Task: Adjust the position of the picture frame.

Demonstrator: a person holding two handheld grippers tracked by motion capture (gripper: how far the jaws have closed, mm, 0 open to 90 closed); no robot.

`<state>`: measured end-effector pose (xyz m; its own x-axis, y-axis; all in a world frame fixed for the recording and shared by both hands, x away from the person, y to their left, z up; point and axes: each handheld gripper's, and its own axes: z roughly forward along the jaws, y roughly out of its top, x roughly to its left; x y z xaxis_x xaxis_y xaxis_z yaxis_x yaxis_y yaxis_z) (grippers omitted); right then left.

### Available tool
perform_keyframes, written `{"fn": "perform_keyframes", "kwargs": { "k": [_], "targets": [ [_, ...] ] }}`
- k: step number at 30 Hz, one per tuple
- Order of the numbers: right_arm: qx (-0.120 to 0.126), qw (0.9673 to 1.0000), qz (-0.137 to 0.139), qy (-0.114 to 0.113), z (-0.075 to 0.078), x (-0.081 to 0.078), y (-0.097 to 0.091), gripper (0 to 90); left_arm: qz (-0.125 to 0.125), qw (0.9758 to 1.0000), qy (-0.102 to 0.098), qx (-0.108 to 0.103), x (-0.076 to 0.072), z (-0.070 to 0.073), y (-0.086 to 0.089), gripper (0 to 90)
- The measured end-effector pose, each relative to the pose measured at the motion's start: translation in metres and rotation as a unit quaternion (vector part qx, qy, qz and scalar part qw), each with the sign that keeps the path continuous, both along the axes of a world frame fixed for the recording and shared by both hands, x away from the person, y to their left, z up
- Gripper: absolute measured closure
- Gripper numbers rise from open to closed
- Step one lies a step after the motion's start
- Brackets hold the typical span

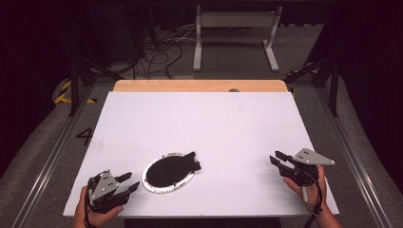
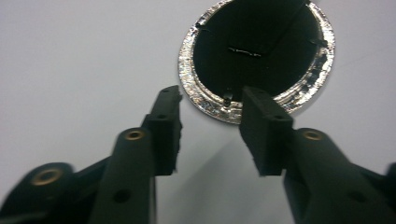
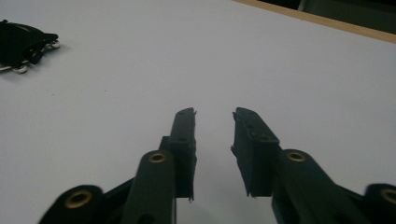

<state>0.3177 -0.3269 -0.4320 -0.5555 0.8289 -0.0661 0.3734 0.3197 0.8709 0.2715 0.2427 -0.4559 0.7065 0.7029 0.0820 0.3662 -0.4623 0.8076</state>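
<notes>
1. Two claws wait at the near edge of the white rectangular surface (image 1: 214,123) in the high view. The left claw (image 1: 129,182) sits by the near left corner and the right claw (image 1: 278,158) by the near right corner, well apart. Between them, nearer the left one, lies the round silver-rimmed foil dish with a black lining (image 1: 168,173), a black flap hanging over its far right rim. Probably each hand is parked clear so the dish stays reachable.
2. From the left gripper view, the left claw (image 2: 210,107) stands partly open and empty, aimed at the dish's near rim (image 2: 212,109), apparently lined up to grip that crimped edge.
3. From the right gripper view, the right claw (image 3: 214,114) is likewise partly open, holding nothing over bare surface, the dish (image 3: 23,44) far off.
</notes>
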Motion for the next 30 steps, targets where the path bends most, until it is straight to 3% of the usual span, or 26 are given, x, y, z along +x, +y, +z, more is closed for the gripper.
{"fn": "perform_keyframes", "kwargs": {
  "k": [1,2,5,6,7,9,10,13,14,16,18,19,20,26,28,30],
  "targets": [
    [-0.002,1.0,0.008,0.001,0.0,0.001,0.002,75.8,-0.003,1.0,0.004,-0.003,-0.002,0.0,-0.001,65.3],
    [0.002,0.9997,0.023,0.003,0.001,0.003,0.009,82.7,-0.01,0.9999,0.006,0.008,-0.006,0.0,-0.004,73.0],
    [-0.003,0.9993,0.038,0.002,0.002,0.006,0.017,87.1,-0.019,0.9997,0.016,0.004,-0.009,0.0,-0.006,79.4],
    [-0.008,0.9982,0.06,0.004,0.003,0.011,0.029,89.9,-0.026,0.9993,0.026,0.01,-0.012,-0.001,-0.01,87.0],
    [-0.016,0.9973,0.072,0.006,0.003,0.014,0.036,90.0,-0.031,0.9989,0.032,0.01,-0.013,-0.002,-0.013,88.6],
    [-0.021,0.9964,0.082,0.007,0.004,0.017,0.041,90.0,-0.037,0.9984,0.038,0.017,-0.015,-0.003,-0.017,89.8],
    [-0.03,0.9939,0.106,0.008,0.006,0.024,0.059,90.0,-0.048,0.9975,0.044,0.027,-0.016,-0.005,-0.024,90.0],
    [-0.034,0.9915,0.125,0.012,0.007,0.032,0.075,90.0,-0.054,0.9971,0.047,0.028,-0.016,-0.005,-0.031,90.0],
    [-0.048,0.9886,0.142,0.013,0.008,0.039,0.092,90.0,-0.059,0.9969,0.048,0.02,-0.015,-0.005,-0.036,90.0],
    [-0.05,0.9876,0.148,0.014,0.008,0.042,0.098,90.0,-0.063,0.9966,0.05,0.018,-0.014,-0.006,-0.04,90.0],
    [-0.052,0.9832,0.174,0.014,0.007,0.055,0.125,90.0,-0.07,0.9959,0.056,0.015,-0.012,-0.007,-0.043,90.0],
    [-0.052,0.9832,0.174,0.014,0.007,0.055,0.125,90.0,-0.073,0.9956,0.056,0.017,-0.01,-0.007,-0.044,90.0],
    [-0.049,0.9803,0.191,0.018,0.005,0.062,0.14,90.0,-0.076,0.9953,0.058,0.016,-0.009,-0.008,-0.045,90.0],
    [-0.043,0.9782,0.201,0.032,-0.003,0.083,0.171,90.0,-0.088,0.9931,0.074,0.023,-0.007,-0.012,-0.049,90.0],
    [-0.051,0.976,0.209,0.031,-0.006,0.09,0.187,90.0,-0.086,0.9932,0.073,0.029,-0.007,-0.013,-0.051,90.0],
    [-0.04,0.9742,0.217,0.049,-0.009,0.096,0.199,90.0,-0.083,0.9937,0.067,0.035,-0.007,-0.013,-0.052,90.0]
  ]
}}
